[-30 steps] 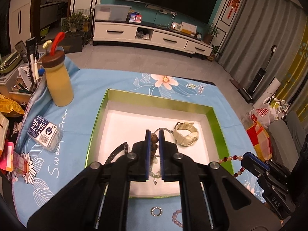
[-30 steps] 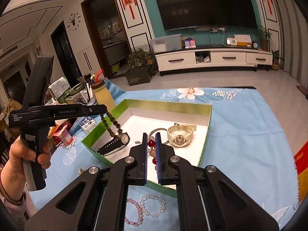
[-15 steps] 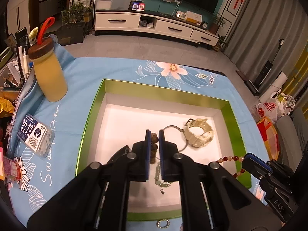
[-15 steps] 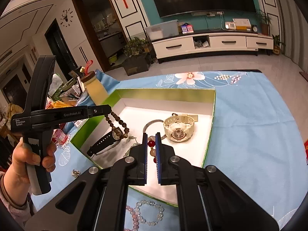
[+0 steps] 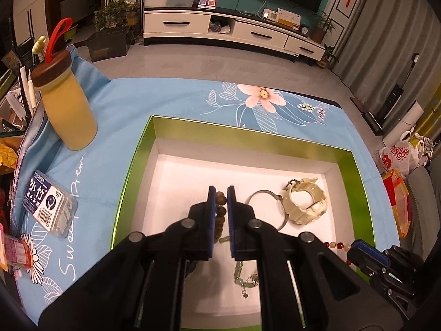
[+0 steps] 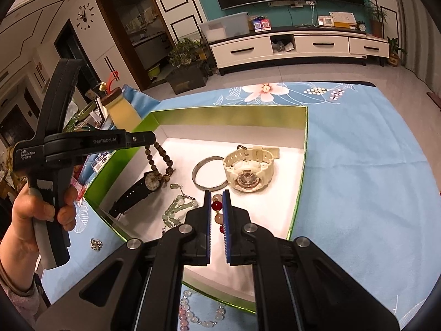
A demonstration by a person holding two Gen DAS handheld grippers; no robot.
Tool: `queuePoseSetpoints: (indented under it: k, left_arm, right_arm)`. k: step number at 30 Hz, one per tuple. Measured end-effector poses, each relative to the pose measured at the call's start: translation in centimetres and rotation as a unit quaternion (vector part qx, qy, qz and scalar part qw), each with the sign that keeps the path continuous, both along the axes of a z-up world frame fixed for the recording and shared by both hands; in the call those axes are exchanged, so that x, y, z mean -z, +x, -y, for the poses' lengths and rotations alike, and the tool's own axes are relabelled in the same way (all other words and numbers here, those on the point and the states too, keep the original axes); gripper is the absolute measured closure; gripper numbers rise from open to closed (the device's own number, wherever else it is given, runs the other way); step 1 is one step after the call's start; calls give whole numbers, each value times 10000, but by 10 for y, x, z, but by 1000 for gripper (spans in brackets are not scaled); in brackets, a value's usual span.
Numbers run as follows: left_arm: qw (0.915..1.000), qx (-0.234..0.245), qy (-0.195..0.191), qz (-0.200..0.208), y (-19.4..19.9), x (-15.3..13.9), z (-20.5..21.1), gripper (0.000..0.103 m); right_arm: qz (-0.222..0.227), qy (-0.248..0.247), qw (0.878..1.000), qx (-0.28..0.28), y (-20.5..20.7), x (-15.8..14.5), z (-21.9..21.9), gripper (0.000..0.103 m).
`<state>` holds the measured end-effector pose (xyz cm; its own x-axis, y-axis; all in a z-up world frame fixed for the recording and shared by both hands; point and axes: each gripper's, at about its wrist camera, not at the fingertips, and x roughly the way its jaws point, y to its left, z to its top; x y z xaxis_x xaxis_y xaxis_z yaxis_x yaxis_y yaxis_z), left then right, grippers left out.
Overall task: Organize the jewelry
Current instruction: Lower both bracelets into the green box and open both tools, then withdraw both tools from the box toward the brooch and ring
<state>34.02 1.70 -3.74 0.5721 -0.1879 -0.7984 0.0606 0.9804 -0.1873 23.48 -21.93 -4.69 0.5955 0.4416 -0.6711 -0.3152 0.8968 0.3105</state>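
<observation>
My left gripper is shut on a brown wooden bead bracelet, which hangs over the green-rimmed white box; from the right wrist view this bracelet dangles above a black watch. My right gripper is shut on a red and pale bead bracelet over the box's near right part. Inside the box lie a cream watch, a metal bangle and a green bead necklace.
A yellow bottle with a brown cap and a small plastic box stand left on the blue floral cloth. Pale bead bracelets and a small ring lie in front of the green-rimmed box.
Both grippers have sunk and moved forward over the box, each still holding its bracelet. The brown beads now hang lower, near the black watch.
</observation>
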Motion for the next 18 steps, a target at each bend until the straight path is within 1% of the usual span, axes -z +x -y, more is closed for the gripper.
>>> queuePoseSetpoints:
  k: [2,4,6,7,8,9,10,15,18]
  left_arm:
    - [10000,-78,22,12,-1,1,-1,89]
    - [9999,-119,39,29,-2,0,-2,72]
    - [9999,-144,54,67,-5,-1,-4,64]
    - [9998,-156,51,90,-6,-3,-4,59]
    - [9998,-172,44,110,-8,-5,-6,56]
    - [9997,-209,35,148,-11,-8,-8,50]
    - [9996,-223,30,172,-13,-10,-10,46]
    - [9989,-333,110,303,-33,-22,-26,36]
    - [9985,-444,77,324,-49,-28,-42,34]
  right_arm:
    - [-43,-34,10000,27,1,1,1,95]
    - [-73,-15,9999,89,3,1,3,94]
    - [-70,18,9999,131,3,1,6,92]
    - [-61,39,9999,152,3,0,8,85]
    - [-50,59,9998,184,2,-1,9,75]
    - [-33,79,9997,227,1,-2,10,72]
    - [-4,111,9996,259,-1,-5,13,68]
    - [107,235,9991,342,-15,-16,23,66]
    - [179,294,9987,387,-26,-24,31,66]
